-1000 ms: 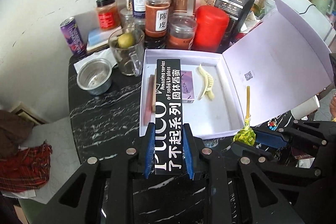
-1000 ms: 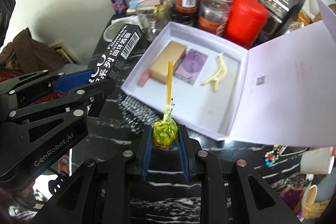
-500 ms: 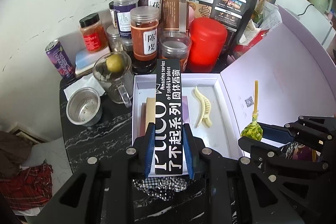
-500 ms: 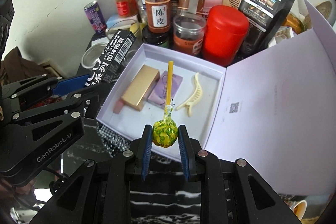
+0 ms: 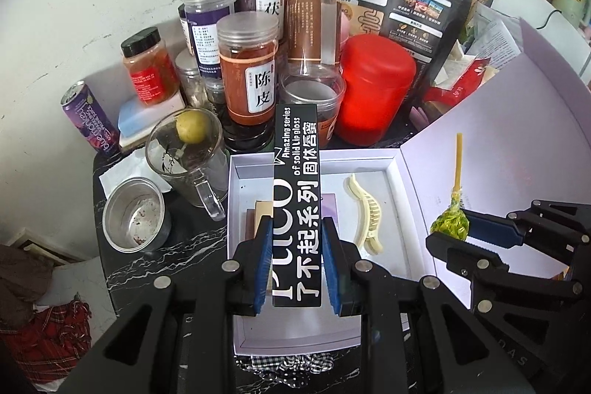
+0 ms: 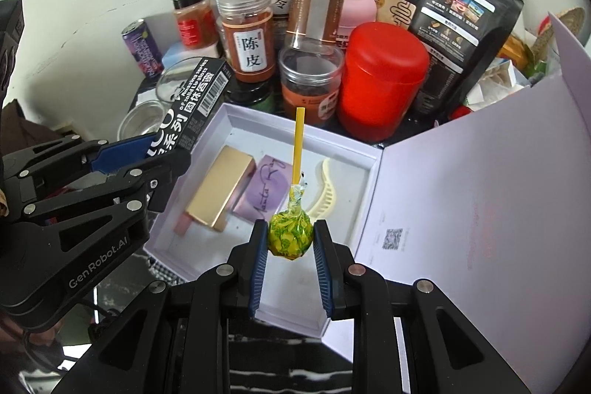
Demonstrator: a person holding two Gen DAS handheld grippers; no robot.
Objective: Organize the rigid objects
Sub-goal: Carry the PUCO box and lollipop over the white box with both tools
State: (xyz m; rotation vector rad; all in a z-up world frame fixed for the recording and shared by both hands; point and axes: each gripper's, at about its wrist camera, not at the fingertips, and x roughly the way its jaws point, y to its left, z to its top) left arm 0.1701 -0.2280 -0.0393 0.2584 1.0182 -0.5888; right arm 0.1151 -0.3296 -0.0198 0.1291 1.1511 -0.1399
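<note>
A: Left gripper (image 5: 295, 264): the blue ribbed pads press both long sides of a slim black carton (image 5: 295, 209), a matte card box printed with white lettering. The jaws stand narrow, clamped on it. The carton hangs above the left part of the white box (image 5: 233, 246).

B: Right gripper (image 6: 290, 264): the jaws are narrow too, pinching the round head of a lollipop (image 6: 290, 233) in crinkled yellow-green wrap; its straight yellow stick points up and away. It sits over the near edge of the tray.

A: The tray is shallow, rigid white card with a pale lilac hinged lid (image 6: 480, 202) laid open to the right. Inside it lie a glossy gold bar-shaped case (image 6: 221, 189), a flat lilac packet (image 6: 266, 189) and a cream plastic claw clip (image 5: 365, 213).

B: Surface: a black tabletop (image 5: 184, 246) with white marble veining, glossy. Checked cloth shows under the tray's near edge.

A: Behind it stand clear plastic jars (image 5: 249, 69) with screw lids, a smooth red canister (image 5: 373, 91), a black foil pouch (image 5: 402, 13), a purple can (image 5: 88, 124), a glass mug (image 5: 188, 161) holding a yellow-green fruit, and a dull steel cup (image 5: 133, 216).

B: Room: a white plaster wall, scuffed and cracked; red plaid fabric lies on the floor at lower left.
</note>
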